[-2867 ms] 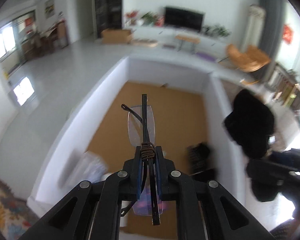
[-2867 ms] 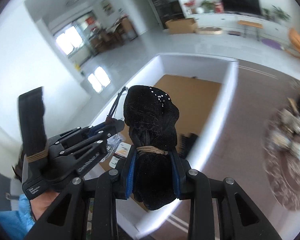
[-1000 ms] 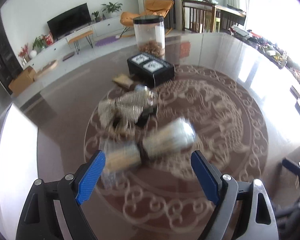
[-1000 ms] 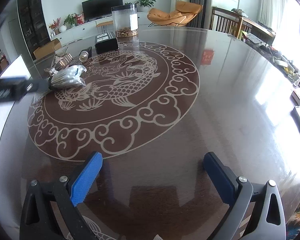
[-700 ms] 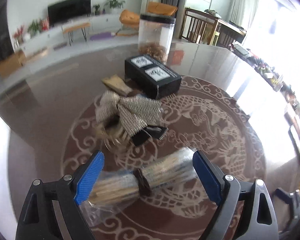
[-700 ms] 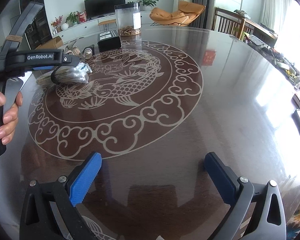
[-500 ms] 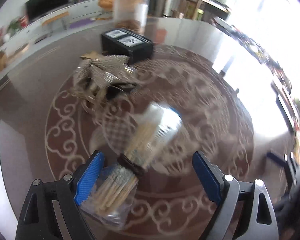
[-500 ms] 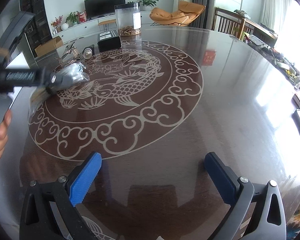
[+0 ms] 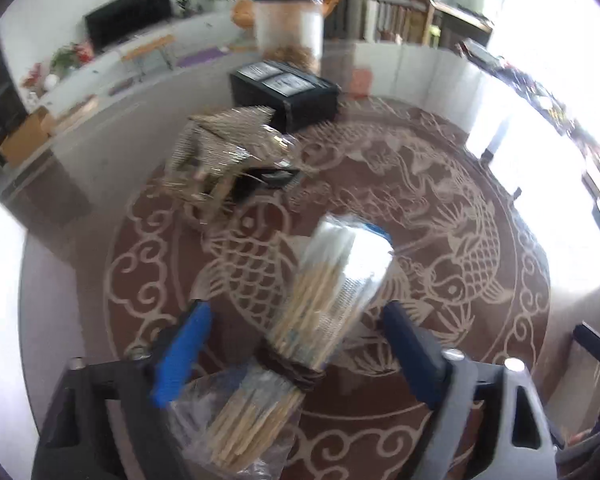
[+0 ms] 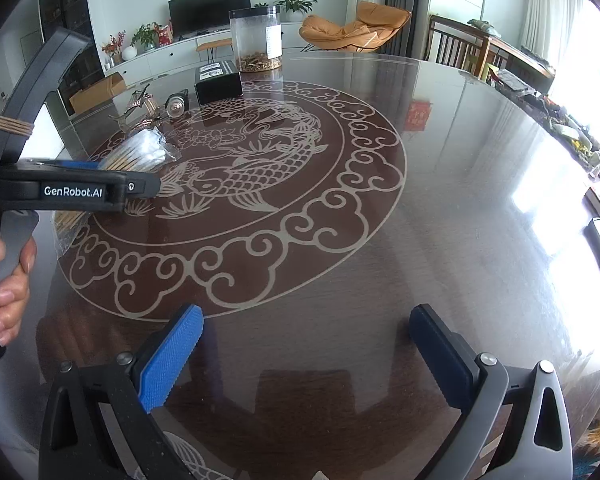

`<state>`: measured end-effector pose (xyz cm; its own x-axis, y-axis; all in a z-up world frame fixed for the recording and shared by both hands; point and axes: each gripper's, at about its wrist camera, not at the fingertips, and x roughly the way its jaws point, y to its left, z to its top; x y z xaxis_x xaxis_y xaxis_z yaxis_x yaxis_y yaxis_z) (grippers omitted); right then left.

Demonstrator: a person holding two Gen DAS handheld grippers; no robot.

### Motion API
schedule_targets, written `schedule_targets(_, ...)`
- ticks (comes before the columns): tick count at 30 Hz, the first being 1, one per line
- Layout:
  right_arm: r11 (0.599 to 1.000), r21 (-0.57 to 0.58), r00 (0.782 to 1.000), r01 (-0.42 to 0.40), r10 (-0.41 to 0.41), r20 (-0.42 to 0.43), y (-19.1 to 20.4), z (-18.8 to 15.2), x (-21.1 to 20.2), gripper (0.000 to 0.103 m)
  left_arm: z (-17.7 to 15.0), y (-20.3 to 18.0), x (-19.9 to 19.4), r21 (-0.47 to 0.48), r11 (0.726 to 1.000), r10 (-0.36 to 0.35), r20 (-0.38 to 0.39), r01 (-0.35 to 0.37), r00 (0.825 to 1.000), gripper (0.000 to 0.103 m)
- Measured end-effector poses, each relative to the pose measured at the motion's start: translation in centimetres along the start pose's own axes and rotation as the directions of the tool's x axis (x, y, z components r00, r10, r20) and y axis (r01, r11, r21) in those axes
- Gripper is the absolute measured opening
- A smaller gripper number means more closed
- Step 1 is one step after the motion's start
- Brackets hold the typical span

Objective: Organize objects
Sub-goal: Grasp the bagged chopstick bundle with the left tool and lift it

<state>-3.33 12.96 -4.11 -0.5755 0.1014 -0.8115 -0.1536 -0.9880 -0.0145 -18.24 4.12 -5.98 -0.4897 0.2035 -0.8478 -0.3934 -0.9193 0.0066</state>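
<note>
A clear bag of wooden sticks (image 9: 320,312), tied at its middle with a dark band, lies on the round brown table (image 9: 480,240). My left gripper (image 9: 296,320) is open, with its blue-padded fingers on either side of the bag; the view is blurred. In the right wrist view the left gripper (image 10: 60,190) hovers over the same bag (image 10: 140,152) at the table's left. My right gripper (image 10: 306,344) is open and empty above bare table near the front edge.
A pile of metallic clutter (image 9: 224,148) lies beyond the bag. A black box (image 9: 284,94) and a clear canister (image 9: 288,28) stand further back. A small bulb-like object (image 10: 176,106) lies beside the box (image 10: 218,80).
Both grippers dropped the glasses and the black cloth at the white box and swung to the table. In the last second my left gripper closed in over the stick bag; the right stayed still.
</note>
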Motion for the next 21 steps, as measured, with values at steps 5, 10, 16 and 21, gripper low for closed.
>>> schedule_targets(5, 1.000, 0.001, 1.000, 0.000, 0.000, 0.000, 0.0, 0.0, 0.0, 0.103, -3.7, 1.5, -2.7, -0.133, 0.990, 0.045, 0.049, -0.038, 0.998, 0.029)
schedule_targets(10, 1.000, 0.001, 1.000, 0.000, 0.000, 0.000, 0.0, 0.0, 0.0, 0.103, -7.7, 3.5, -4.6, -0.233, 0.961, 0.165, 0.056, -0.148, 0.985, 0.030)
schedule_targets(16, 1.000, 0.002, 1.000, 0.001, -0.001, 0.000, 0.0, 0.0, 0.0, 0.103, -8.3, 5.3, -4.3, -0.292, 0.933, 0.225, 0.011, -0.212, 0.974, 0.079)
schedule_targets(21, 1.000, 0.002, 1.000, 0.001, -0.001, 0.000, 0.0, 0.0, 0.0, 0.103, -8.4, 5.8, -3.6, -0.325, 0.923, 0.215, -0.004, -0.205, 0.977, 0.103)
